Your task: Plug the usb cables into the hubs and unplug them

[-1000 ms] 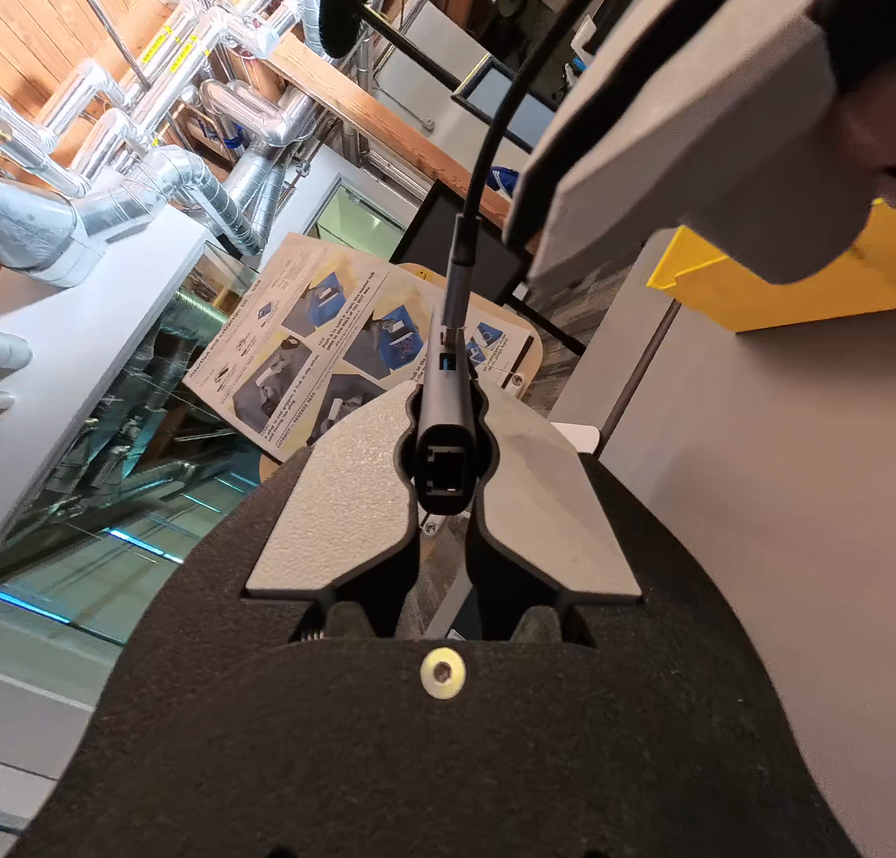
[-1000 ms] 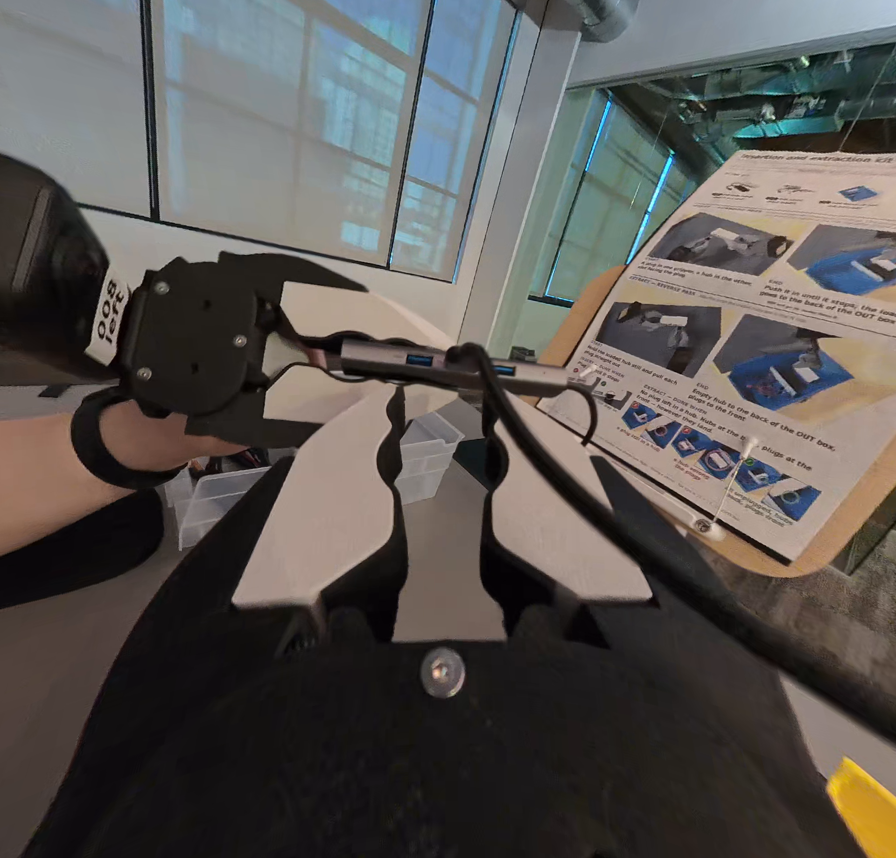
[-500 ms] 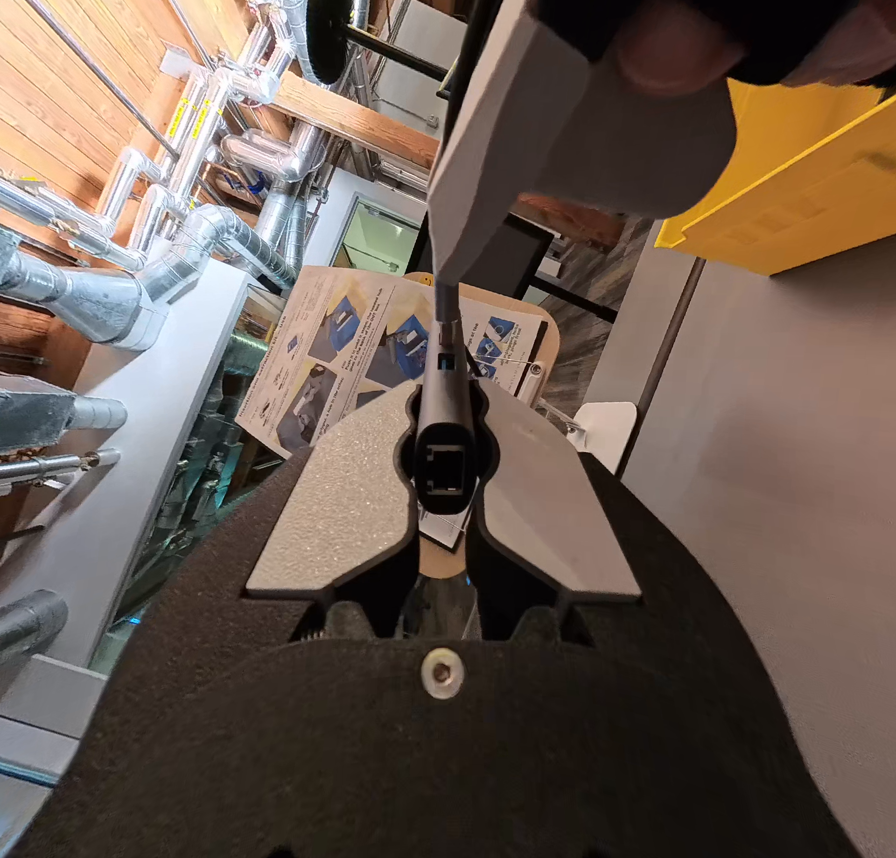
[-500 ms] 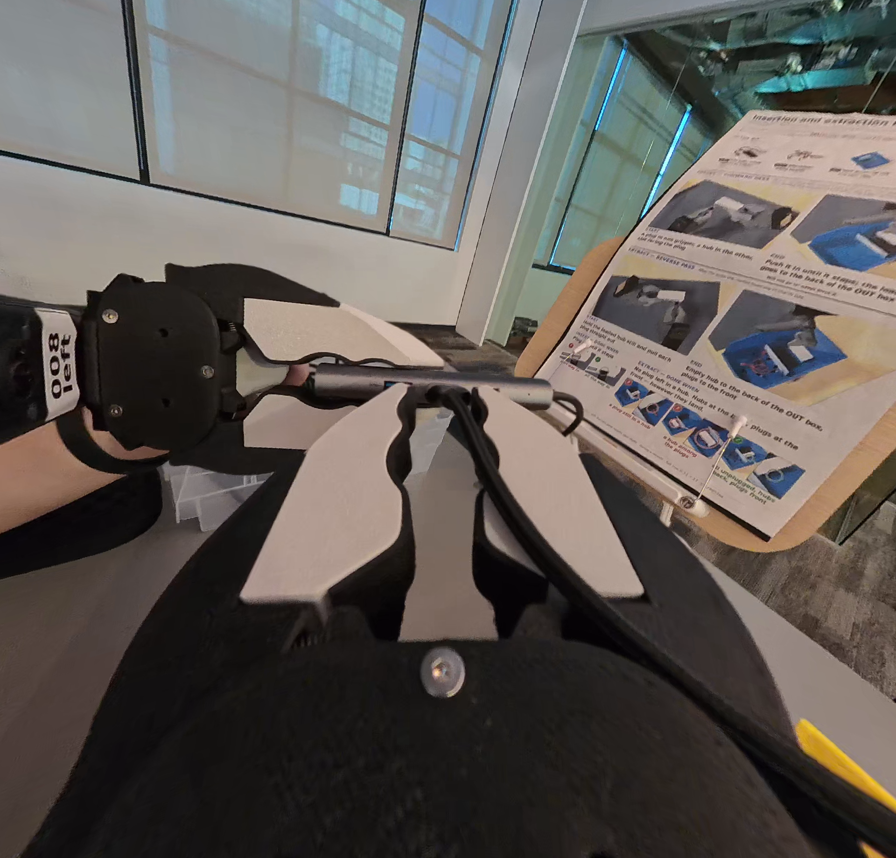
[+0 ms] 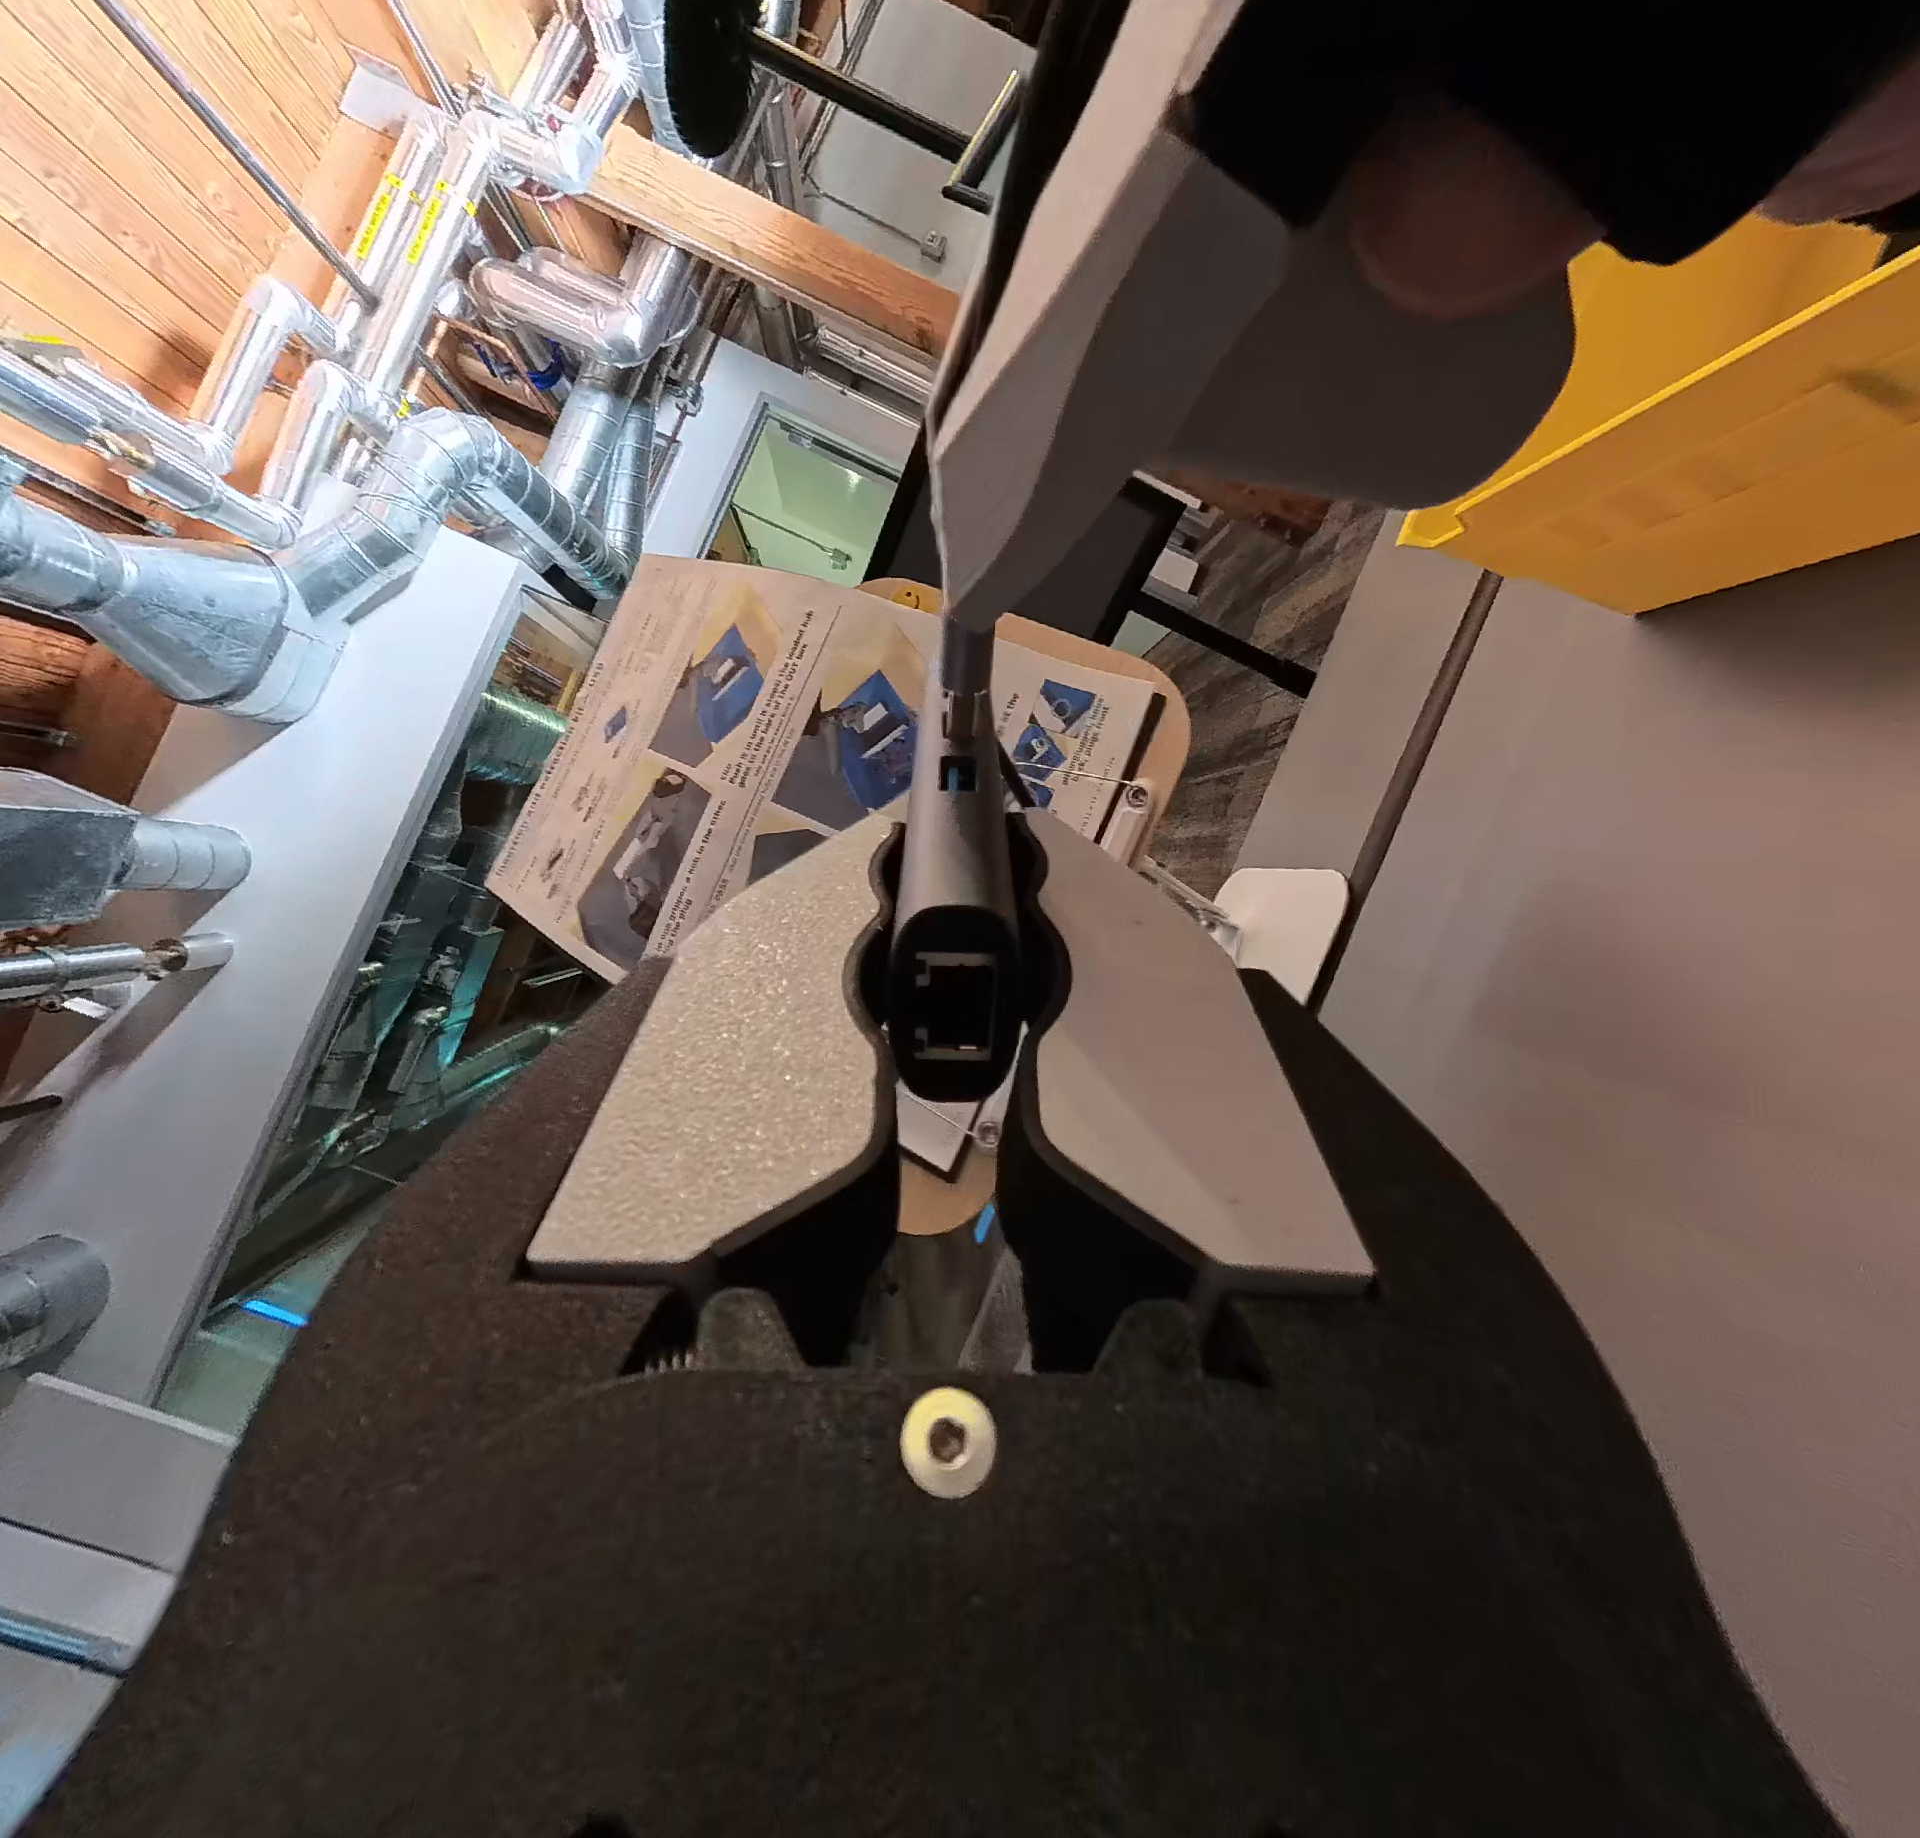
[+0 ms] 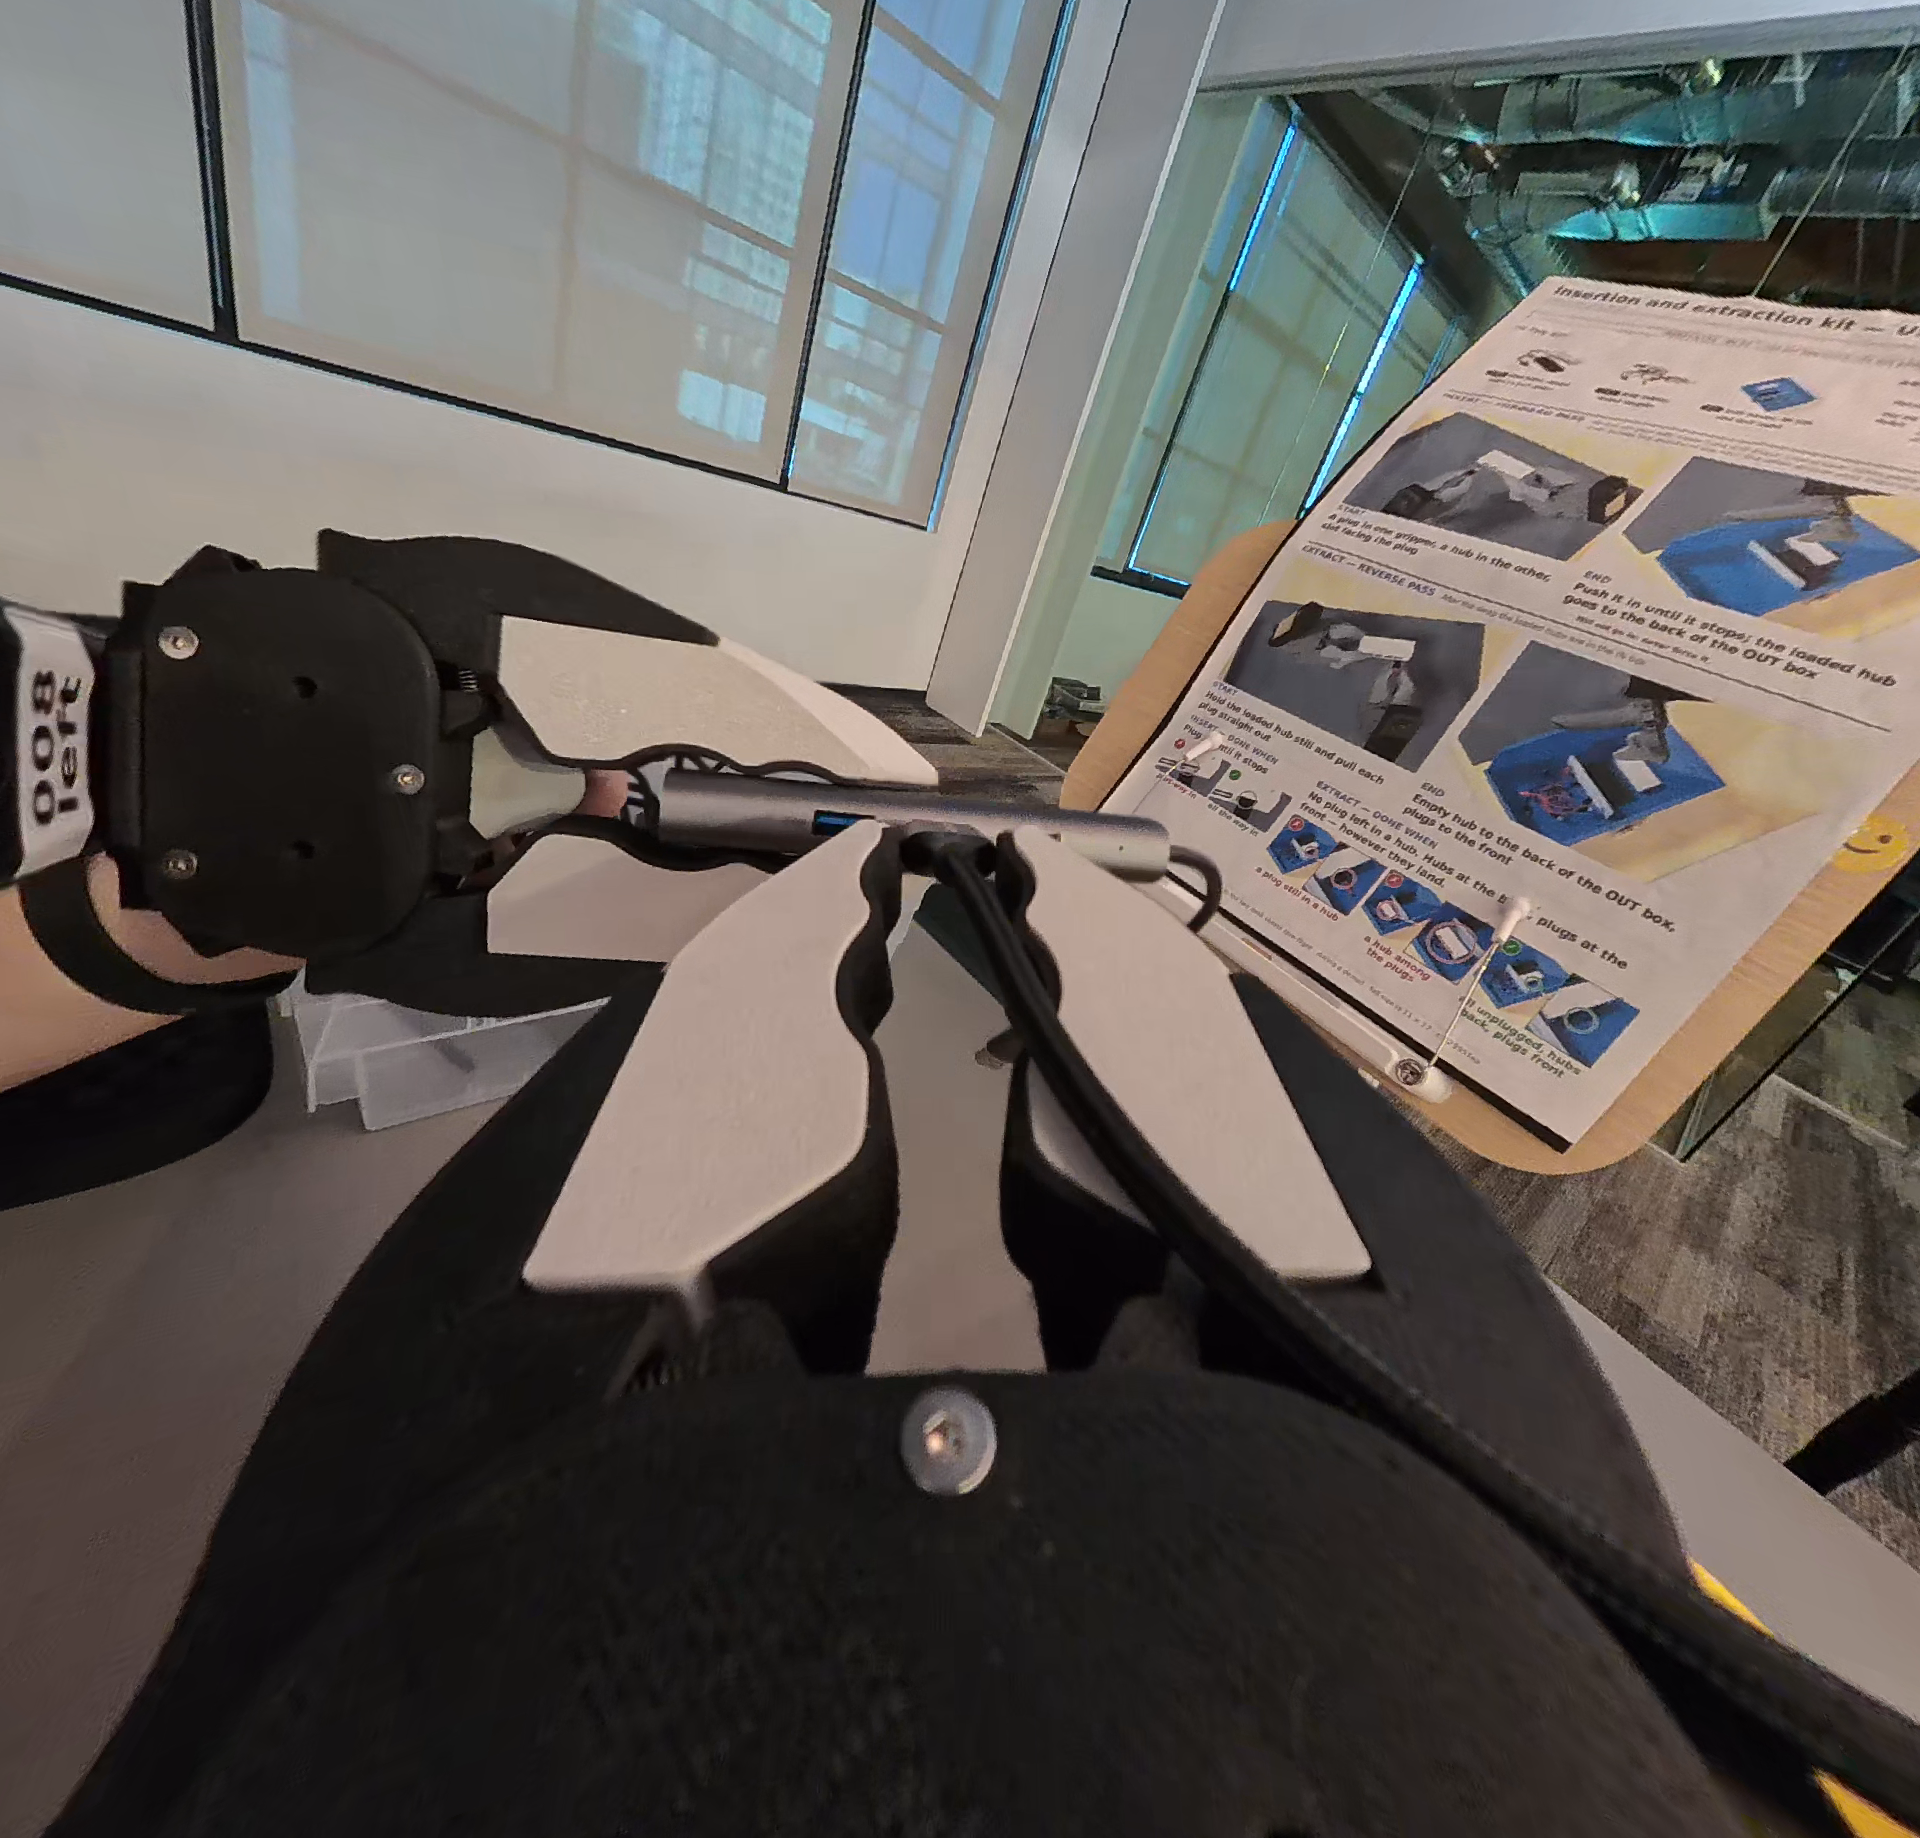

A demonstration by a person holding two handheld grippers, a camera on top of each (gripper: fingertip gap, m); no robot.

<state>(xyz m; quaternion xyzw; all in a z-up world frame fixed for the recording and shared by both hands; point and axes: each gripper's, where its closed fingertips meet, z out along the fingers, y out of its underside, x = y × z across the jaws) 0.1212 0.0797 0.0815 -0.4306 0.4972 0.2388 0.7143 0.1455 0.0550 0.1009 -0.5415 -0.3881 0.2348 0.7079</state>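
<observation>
My left gripper (image 5: 951,853) is shut on a slim grey USB hub (image 5: 948,915), seen end-on with its end port facing the camera. In the right wrist view the hub (image 6: 1081,830) lies level, with the left gripper (image 6: 291,770) holding its left end. A black USB plug (image 6: 940,845) sits in a port on the hub's side, and its black cable (image 6: 1049,1019) trails back over my right finger. My right gripper (image 6: 940,838) is shut on this plug. The right gripper's grey finger (image 5: 1143,334) comes down onto the hub from above in the left wrist view.
An instruction sheet on a wooden board (image 6: 1558,749) stands just beyond the hub; it also shows in the left wrist view (image 5: 790,749). A yellow bin (image 5: 1714,417) sits on the grey table (image 5: 1662,957). Clear plastic boxes (image 6: 395,1050) lie under the left gripper. Left tips to right tips: about 4 cm.
My right gripper has moved forward to the hub, and its fingers have narrowed onto the plug. The left gripper has kept hold of the hub and tilted a little.
</observation>
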